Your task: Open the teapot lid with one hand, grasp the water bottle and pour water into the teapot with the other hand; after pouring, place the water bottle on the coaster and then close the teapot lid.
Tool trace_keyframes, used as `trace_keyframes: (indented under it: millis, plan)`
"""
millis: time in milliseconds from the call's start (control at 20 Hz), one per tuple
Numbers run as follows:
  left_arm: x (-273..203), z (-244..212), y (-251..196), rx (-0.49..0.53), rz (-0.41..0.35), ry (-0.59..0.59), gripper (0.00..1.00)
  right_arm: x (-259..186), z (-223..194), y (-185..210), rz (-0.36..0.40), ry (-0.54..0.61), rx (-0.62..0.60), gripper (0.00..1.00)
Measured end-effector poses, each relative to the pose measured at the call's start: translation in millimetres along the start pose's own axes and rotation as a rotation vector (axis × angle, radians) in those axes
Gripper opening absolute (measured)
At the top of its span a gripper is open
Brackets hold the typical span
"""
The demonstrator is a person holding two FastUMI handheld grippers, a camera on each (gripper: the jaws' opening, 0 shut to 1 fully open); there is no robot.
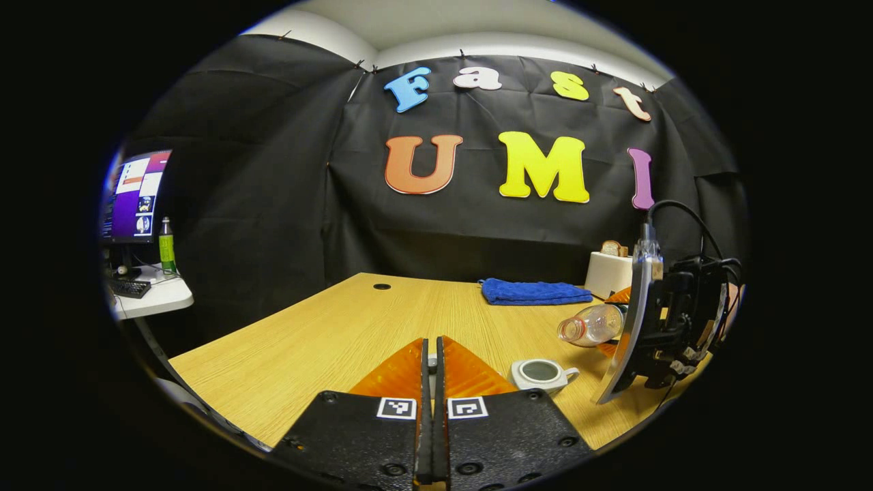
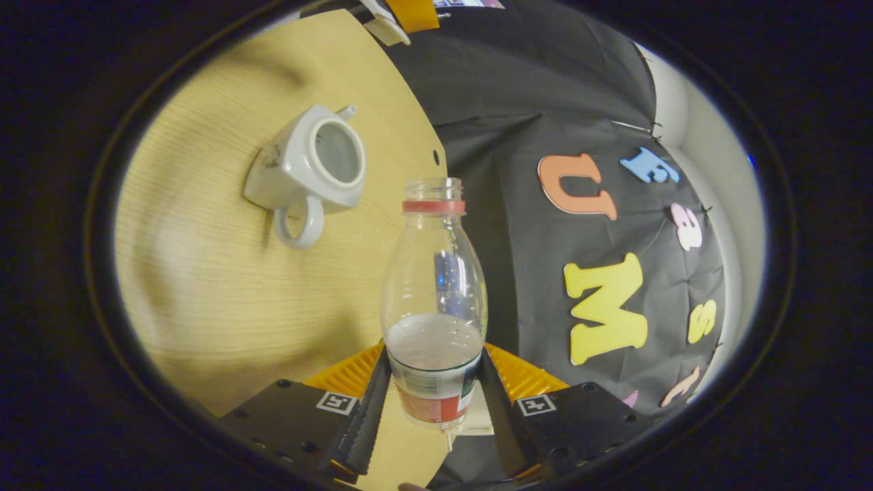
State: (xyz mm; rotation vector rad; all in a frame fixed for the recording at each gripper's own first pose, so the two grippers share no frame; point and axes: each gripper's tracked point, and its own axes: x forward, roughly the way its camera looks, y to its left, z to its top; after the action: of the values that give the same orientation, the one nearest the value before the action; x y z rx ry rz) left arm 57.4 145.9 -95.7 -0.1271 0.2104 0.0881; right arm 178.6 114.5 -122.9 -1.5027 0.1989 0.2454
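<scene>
Gripping the bottle (image 2: 434, 300), the right gripper (image 2: 434, 402) tilts it beside the open teapot (image 2: 310, 170); left gripper (image 1: 431, 382) closed near the teapot, bare table (image 1: 307, 334) beyond.

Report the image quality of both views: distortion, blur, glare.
Left gripper view: fisheye bends the table edges; sharp overall, with slight glare on the tilted water bottle. Right gripper view: the scene is rolled sideways; the table around the teapot looks soft and smeared, while the bottle between the right gripper fingers stays crisp.

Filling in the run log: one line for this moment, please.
right gripper: shut on water bottle, tilted | teapot: lid off | left gripper: shut
</scene>
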Motion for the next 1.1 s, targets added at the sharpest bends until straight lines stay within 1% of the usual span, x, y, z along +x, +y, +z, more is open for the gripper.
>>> trace_keyframes:
  millis: [150, 400, 700, 950, 1100]
  plan:
    - [1, -3, 1, -0.005, 0.000, 0.005, 0.03, 0, 3, 3, -0.004, 0.000, -0.055, 0.71]
    - [2, -5, 3, -0.002, -0.001, 0.009, 0.03, -3, 13, 0, -0.042, -0.020, -0.130, 0.70]
    - [2, -4, 2, -0.001, -0.005, 0.007, 0.03, -4, 24, -9, -0.089, -0.048, -0.219, 0.70]
    - [1, -3, 4, -0.004, -0.005, 0.006, 0.03, -4, 28, -23, -0.139, -0.061, -0.298, 0.70]
    - [2, -5, 4, -0.009, -0.005, 0.006, 0.03, 0, 29, -26, -0.151, -0.064, -0.326, 0.71]
